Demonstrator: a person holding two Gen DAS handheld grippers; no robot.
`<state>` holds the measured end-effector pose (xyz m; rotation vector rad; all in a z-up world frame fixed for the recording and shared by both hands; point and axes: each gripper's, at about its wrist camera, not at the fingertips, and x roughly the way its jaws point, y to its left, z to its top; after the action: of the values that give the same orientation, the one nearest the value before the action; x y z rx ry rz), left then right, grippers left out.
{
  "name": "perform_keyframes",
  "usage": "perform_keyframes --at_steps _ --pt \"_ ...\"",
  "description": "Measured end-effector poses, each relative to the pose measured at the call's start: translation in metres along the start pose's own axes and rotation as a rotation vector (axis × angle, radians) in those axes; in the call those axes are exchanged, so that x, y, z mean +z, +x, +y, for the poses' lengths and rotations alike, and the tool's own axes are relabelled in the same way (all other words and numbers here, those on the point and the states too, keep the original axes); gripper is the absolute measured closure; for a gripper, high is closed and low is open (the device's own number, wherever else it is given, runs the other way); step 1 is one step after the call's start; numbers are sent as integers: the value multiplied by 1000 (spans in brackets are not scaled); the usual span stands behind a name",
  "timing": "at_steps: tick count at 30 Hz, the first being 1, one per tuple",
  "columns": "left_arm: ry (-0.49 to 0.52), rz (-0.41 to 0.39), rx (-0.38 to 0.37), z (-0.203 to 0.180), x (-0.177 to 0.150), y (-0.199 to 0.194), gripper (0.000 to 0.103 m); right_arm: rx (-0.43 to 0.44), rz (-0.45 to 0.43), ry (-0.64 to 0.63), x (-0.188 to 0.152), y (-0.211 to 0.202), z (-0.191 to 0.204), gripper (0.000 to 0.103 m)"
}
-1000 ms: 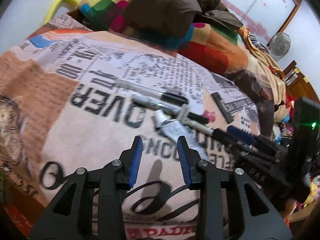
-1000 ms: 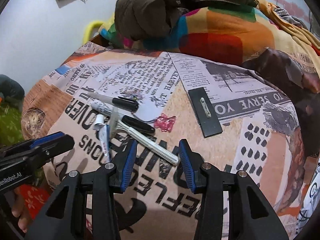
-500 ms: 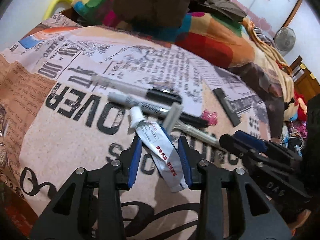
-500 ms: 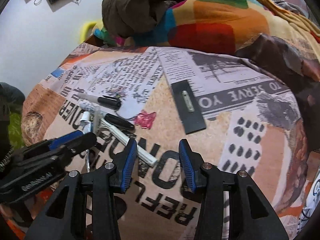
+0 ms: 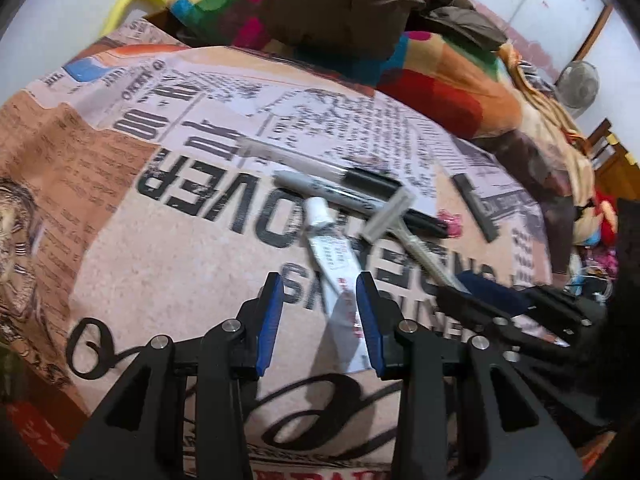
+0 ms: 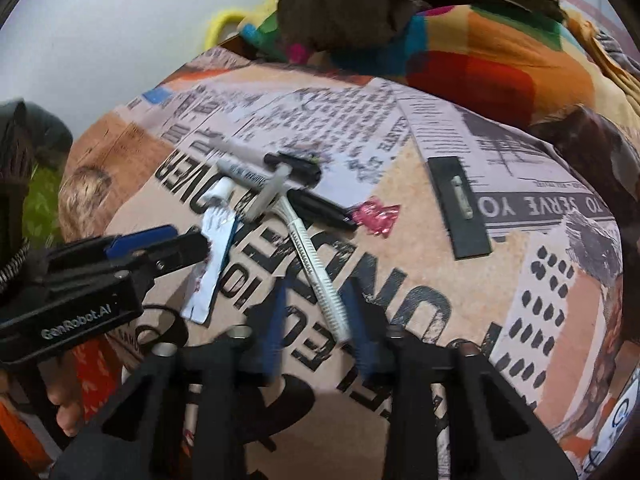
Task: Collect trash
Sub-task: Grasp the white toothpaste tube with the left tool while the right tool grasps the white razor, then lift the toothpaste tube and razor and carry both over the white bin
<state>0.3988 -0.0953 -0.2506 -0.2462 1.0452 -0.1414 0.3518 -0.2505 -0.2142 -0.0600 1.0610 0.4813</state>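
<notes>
Since a second ago, both grippers have been brought over the pile. The razor (image 6: 316, 264) handle's end is straddled by the closing right gripper (image 6: 316, 320); the tube (image 5: 340, 276), beside the razor, lies lengthwise between the part-open, empty left gripper (image 5: 320, 312).

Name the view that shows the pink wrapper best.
Right wrist. The pink wrapper lies whole and unobstructed on the cover, beside the black pen. In the left wrist view the wrapper is only a small blurred patch, part hidden behind that pen's end.
</notes>
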Motion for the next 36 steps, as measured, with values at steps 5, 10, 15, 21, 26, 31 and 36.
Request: perform_keyframes --at_steps 5,10,15,21,26,31,36 --pt "57 21 17 -18 3 7 66 -59 -26 -32 -2 3 6 90" --pt "-2 -14 55 -8 17 16 66 -87 -34 -55 -3 3 9 90" --pt "-60 -30 28 5 33 21 66 -24 -26 -9 0 2 0 90" --pt "-15 -45 12 -2 28 22 86 -3 -22 16 4 6 3 90" --pt "-9 -120 27 8 18 -9 86 -2 -35 14 6 9 7 90" --pt "-24 -154 25 24 12 -36 86 -58 -63 -15 8 13 18 88" --pt "-75 -180 19 40 0 -54 86 -165 -76 -72 8 18 36 91"
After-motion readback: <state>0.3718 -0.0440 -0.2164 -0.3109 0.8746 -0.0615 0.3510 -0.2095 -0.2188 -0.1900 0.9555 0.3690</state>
